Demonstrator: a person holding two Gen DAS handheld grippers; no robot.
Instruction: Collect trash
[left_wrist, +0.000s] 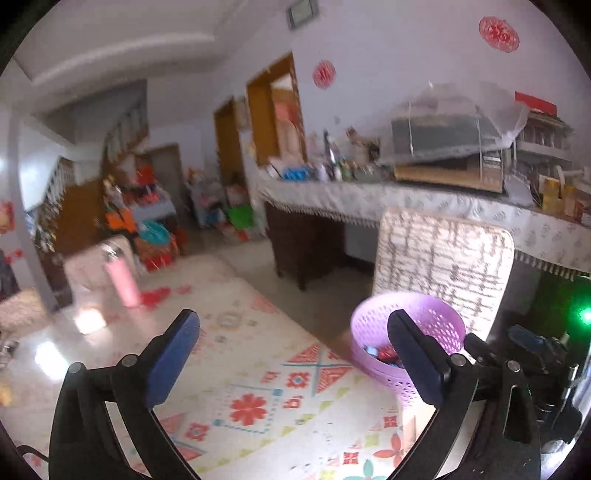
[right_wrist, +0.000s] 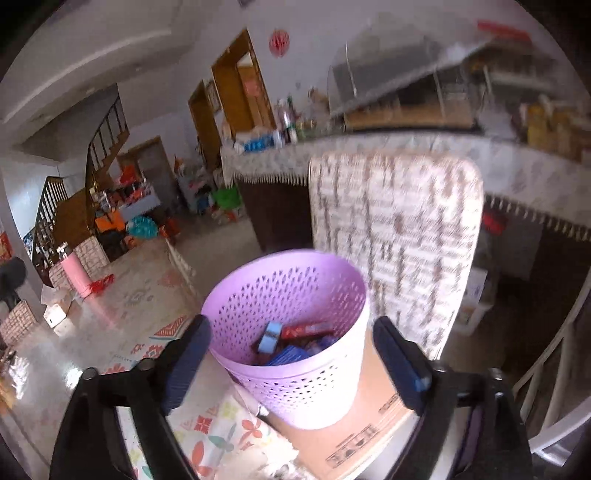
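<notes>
Blue-padded jaws of the right gripper (right_wrist: 291, 354) stand wide apart with nothing between the pads; the lilac basket (right_wrist: 295, 325) sits just beyond them, framed in the gap but untouched. Trash (right_wrist: 295, 341) already lies in its bottom: a red wrapper, a blue packet and a pale blue roll, as far as the blur allows. Basket rests upright on a cardboard box (right_wrist: 373, 410), at the near right edge of the patterned mat (right_wrist: 218, 435), with a woven chair back (right_wrist: 399, 240) close behind it.

Left gripper (left_wrist: 295, 354) is also spread wide and empty, pointing over the mat (left_wrist: 258, 369), basket (left_wrist: 373, 343) to its right.

Judgement: both hands look free, so the step in hand is finding the next piece. None shows clearly on the mat; a pink bottle (left_wrist: 123, 278) stands far left. Best done by sweeping low and slow, since both views smear, and approaching each scrap with pads well apart, keeping clear of the basket rim to avoid tipping it off the box.
</notes>
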